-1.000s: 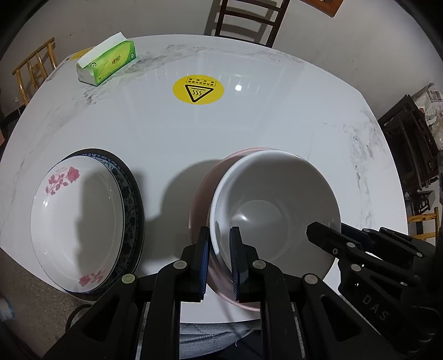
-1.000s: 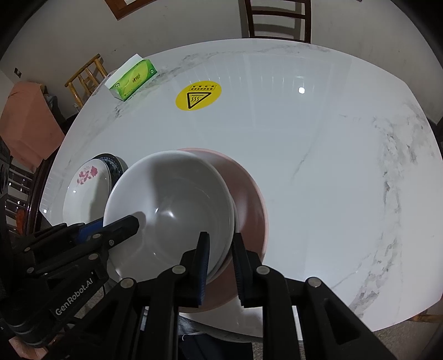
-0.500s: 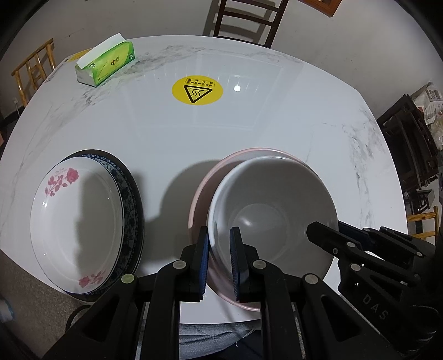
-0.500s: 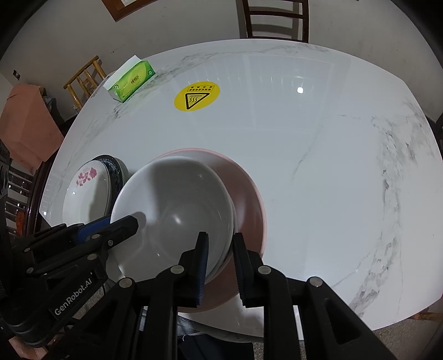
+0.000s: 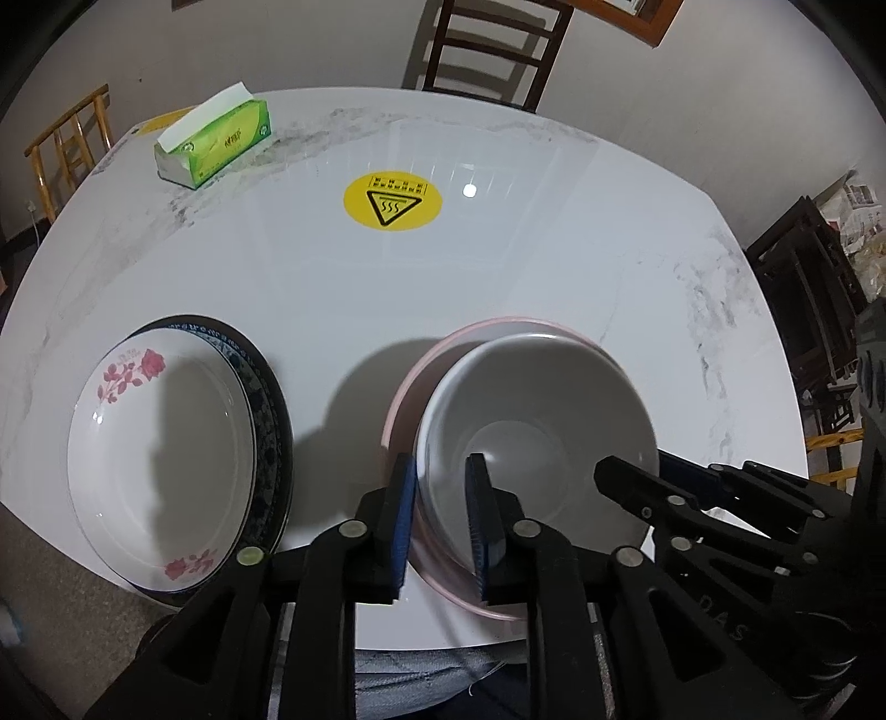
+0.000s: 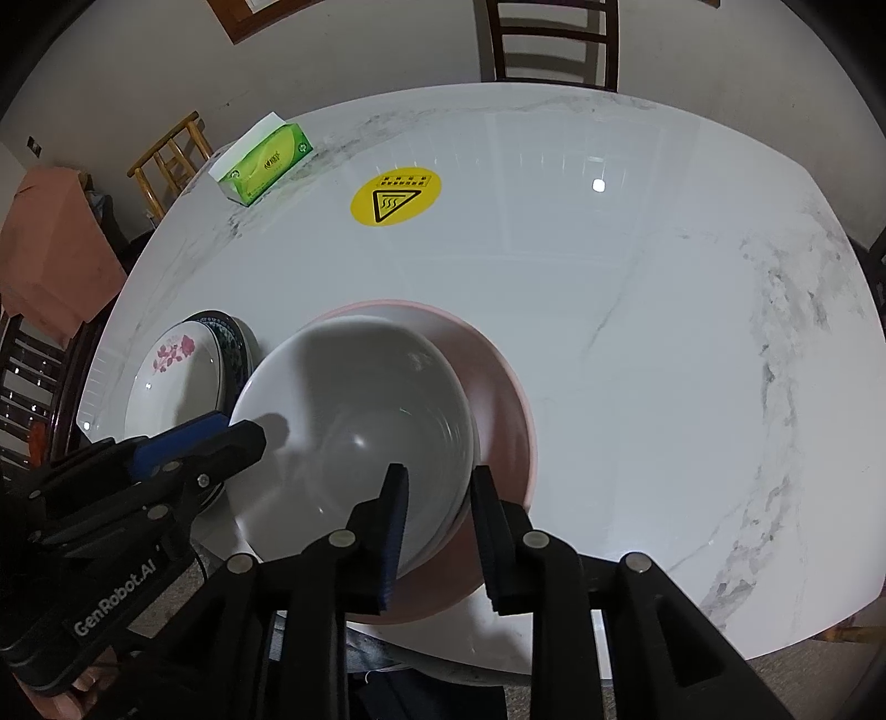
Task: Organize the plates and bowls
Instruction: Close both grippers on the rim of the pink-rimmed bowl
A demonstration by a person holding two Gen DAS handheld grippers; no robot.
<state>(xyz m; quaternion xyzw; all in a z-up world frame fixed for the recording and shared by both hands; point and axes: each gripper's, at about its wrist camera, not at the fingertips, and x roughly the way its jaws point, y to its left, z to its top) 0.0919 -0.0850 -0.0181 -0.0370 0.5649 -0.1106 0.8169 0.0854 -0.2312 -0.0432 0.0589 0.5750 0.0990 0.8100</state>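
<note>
A white bowl (image 5: 531,437) sits nested inside a larger pink bowl (image 5: 443,354) near the table's front edge; both also show in the right wrist view, white bowl (image 6: 354,421) and pink bowl (image 6: 498,387). My left gripper (image 5: 440,515) straddles the bowls' left rim, its jaws slightly apart. My right gripper (image 6: 437,526) straddles the right rim, its jaws also slightly apart. A white rose-patterned plate (image 5: 160,448) lies stacked on a dark blue-patterned plate (image 5: 271,399) at the left.
The white marble table (image 5: 498,277) carries a yellow hot-surface sticker (image 5: 392,200) at its middle and a green tissue box (image 5: 216,141) at the far left. Chairs stand around the table, one (image 5: 487,50) at the far side.
The white bowl has settled lower into the pink bowl. Both grippers' jaws have widened from clamped on the rim to slightly apart.
</note>
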